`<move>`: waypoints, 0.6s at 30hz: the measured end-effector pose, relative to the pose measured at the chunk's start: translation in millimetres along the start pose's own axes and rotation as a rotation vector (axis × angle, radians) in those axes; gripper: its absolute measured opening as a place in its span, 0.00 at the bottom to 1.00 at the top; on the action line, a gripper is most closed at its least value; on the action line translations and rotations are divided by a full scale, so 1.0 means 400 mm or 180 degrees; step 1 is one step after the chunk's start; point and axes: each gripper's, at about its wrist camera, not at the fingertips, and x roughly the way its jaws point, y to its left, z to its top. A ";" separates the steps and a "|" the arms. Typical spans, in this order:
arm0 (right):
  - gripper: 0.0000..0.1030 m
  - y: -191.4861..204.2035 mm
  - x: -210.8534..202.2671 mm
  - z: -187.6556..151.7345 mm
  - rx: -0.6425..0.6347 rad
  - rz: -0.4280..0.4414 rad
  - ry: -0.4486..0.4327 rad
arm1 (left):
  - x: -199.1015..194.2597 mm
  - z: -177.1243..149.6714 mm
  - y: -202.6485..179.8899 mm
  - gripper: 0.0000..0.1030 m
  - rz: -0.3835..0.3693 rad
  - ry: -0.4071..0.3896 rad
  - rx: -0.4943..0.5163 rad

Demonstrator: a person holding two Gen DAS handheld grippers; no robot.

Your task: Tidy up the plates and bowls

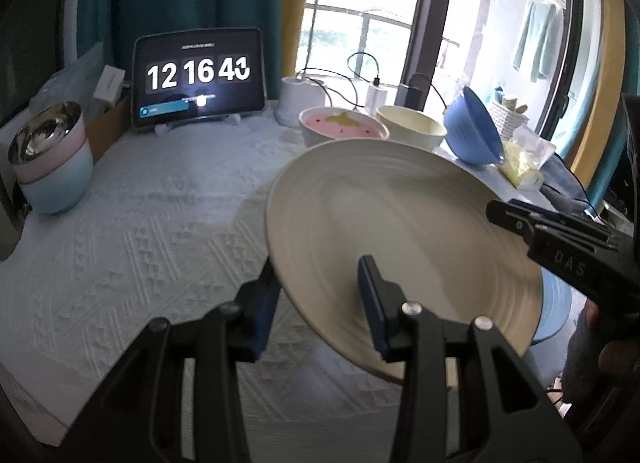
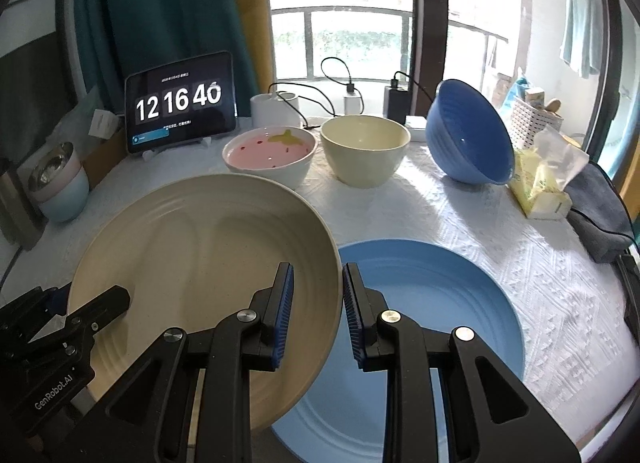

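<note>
White textured bench by the balcony window: I carry the cream plate [image 2: 200, 263] on both grippers.
Left gripper [image 1: 320, 295] and right gripper [image 2: 318, 315] each clamp opposite rims; I'd keep it level. Only the right view shows the blue plate [image 2: 440, 303] beneath.

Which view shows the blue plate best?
The right wrist view: the blue plate lies flat on the cloth, mostly visible beside the raised cream plate. The left wrist view shows only a sliver behind the cream plate.
</note>
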 end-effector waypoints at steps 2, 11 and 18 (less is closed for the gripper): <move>0.26 -0.012 -0.002 -0.004 0.0033 0.0000 0.0000 | -0.001 0.002 -0.012 0.39 0.0000 0.0000 0.0033; 0.26 -0.073 -0.014 -0.025 0.0179 -0.0032 0.0005 | 0.014 0.005 -0.066 0.39 -0.0057 0.0063 0.0163; 0.26 -0.122 -0.023 -0.045 0.0318 -0.0064 0.0001 | 0.023 0.010 -0.116 0.39 -0.0081 0.0088 0.0289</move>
